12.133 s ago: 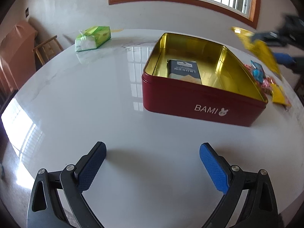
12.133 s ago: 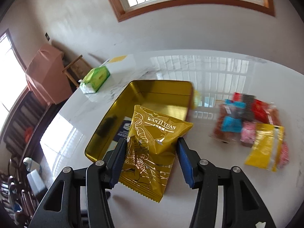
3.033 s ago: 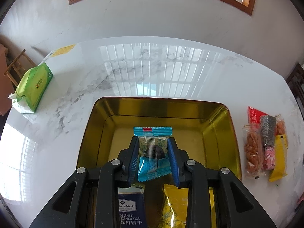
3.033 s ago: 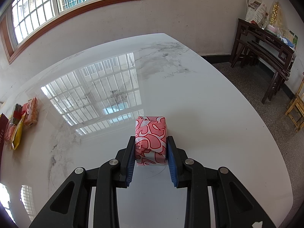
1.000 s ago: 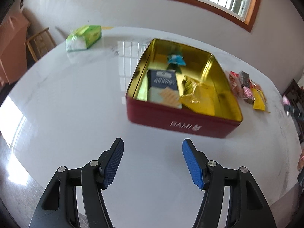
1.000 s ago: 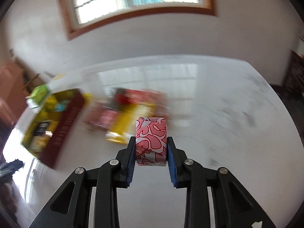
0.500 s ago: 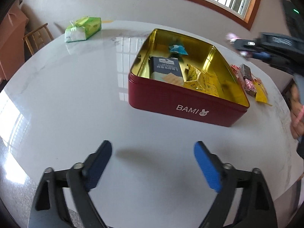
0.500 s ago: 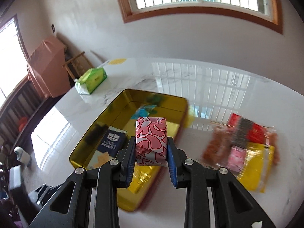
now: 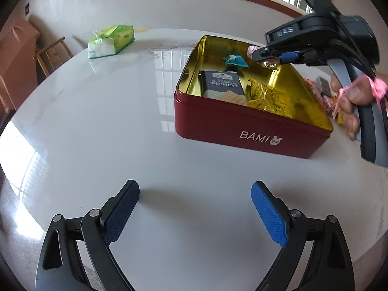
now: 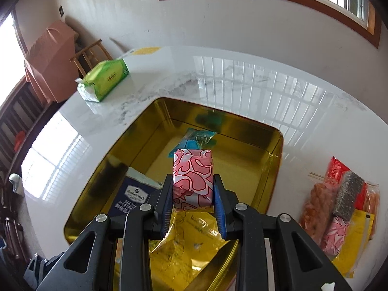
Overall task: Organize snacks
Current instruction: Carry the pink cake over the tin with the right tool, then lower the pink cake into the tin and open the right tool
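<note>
Right claw (image 10: 193, 201) grips pink candy (image 10: 192, 179) above tin (image 9: 242, 131); only the left view shows left claw (image 9: 195, 211) wide open, empty, over surface (image 9: 109, 121).

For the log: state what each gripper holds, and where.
Right gripper pinches the pink-patterned snack by its two sides, above the tin. Left gripper holds nothing.

Right gripper (image 10: 193, 195) jaws clamp a pink-patterned packet (image 10: 193, 178) above the gold-lined tin (image 10: 275, 169); loose snacks (image 10: 339, 208) beside it
</note>
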A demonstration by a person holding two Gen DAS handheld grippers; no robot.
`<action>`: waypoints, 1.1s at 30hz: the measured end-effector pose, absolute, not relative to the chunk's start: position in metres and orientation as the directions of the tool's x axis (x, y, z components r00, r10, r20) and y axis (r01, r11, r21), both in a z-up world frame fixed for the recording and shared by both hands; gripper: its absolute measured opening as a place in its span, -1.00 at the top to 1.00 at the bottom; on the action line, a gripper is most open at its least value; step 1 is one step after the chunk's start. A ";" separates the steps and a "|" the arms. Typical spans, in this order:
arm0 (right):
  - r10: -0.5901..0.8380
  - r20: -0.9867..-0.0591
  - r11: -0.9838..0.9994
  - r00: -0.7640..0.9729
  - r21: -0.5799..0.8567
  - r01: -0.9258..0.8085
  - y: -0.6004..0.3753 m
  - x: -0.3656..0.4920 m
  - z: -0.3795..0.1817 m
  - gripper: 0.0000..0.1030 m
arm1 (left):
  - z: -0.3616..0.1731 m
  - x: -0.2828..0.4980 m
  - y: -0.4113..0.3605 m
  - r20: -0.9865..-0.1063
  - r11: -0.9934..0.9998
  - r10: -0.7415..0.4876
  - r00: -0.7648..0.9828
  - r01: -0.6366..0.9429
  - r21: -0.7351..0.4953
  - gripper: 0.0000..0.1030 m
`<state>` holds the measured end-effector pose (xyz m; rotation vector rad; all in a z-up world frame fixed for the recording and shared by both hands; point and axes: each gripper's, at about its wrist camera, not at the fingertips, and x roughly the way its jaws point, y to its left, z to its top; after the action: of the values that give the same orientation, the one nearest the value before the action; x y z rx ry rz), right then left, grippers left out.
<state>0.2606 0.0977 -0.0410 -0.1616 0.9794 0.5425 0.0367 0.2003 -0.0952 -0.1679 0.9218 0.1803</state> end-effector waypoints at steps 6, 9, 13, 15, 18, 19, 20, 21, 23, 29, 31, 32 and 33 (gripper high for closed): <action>0.313 -0.845 0.865 0.434 0.065 -0.498 0.107 0.268 -0.054 0.47 | -0.097 0.037 0.197 -0.800 0.974 0.099 0.591 -0.223 -0.044 -0.82; 0.298 -0.850 0.864 0.435 0.046 -0.501 0.108 0.267 -0.057 0.47 | -0.097 0.038 0.197 -0.800 0.975 0.102 0.591 -0.220 -0.038 -0.83; 0.288 -0.848 0.862 0.446 0.027 -0.507 0.111 0.265 -0.057 0.47 | -0.098 0.037 0.194 -0.799 0.975 0.109 0.591 -0.219 -0.028 -0.84; 0.283 -0.847 0.863 0.450 0.020 -0.505 0.112 0.266 -0.057 0.46 | -0.098 0.036 0.194 -0.799 0.975 0.112 0.591 -0.219 -0.025 -0.84; 0.286 -0.848 0.868 0.446 0.032 -0.495 0.112 0.267 -0.058 0.44 | -0.098 0.036 0.193 -0.798 0.976 0.115 0.592 -0.219 -0.022 -0.85; 0.284 -0.848 0.869 0.447 0.031 -0.493 0.111 0.267 -0.058 0.44 | -0.099 0.035 0.192 -0.797 0.976 0.116 0.592 -0.218 -0.020 -0.86; 0.284 -0.847 0.870 0.449 0.032 -0.491 0.110 0.267 -0.057 0.44 | -0.099 0.035 0.192 -0.797 0.976 0.118 0.592 -0.218 -0.018 -0.86; 0.284 -0.846 0.870 0.451 0.031 -0.491 0.111 0.267 -0.057 0.43 | -0.099 0.035 0.192 -0.796 0.976 0.119 0.593 -0.218 -0.016 -0.87; 0.280 -0.843 0.869 0.460 0.020 -0.494 0.112 0.265 -0.056 0.43 | -0.099 0.035 0.192 -0.796 0.976 0.119 0.593 -0.218 -0.017 -0.90; 0.278 -0.835 0.871 0.474 0.012 -0.491 0.112 0.264 -0.055 0.43 | -0.100 0.034 0.193 -0.795 0.976 0.119 0.595 -0.218 -0.017 -0.93; 0.281 -0.832 0.875 0.478 0.018 -0.484 0.110 0.264 -0.054 0.42 | -0.100 0.034 0.193 -0.795 0.976 0.118 0.595 -0.217 -0.017 -0.94; 0.286 -0.829 0.876 0.480 0.023 -0.481 0.109 0.264 -0.054 0.42 | -0.100 0.034 0.193 -0.795 0.976 0.118 0.595 -0.217 -0.017 -0.94; 0.289 -0.827 0.877 0.483 0.026 -0.480 0.108 0.264 -0.053 0.42 | -0.100 0.034 0.193 -0.795 0.976 0.118 0.595 -0.217 -0.017 -0.94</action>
<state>0.2636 0.1079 -0.0534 -0.2197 0.9592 0.4727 0.0339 0.1931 -0.0999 -0.1165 0.9130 0.1952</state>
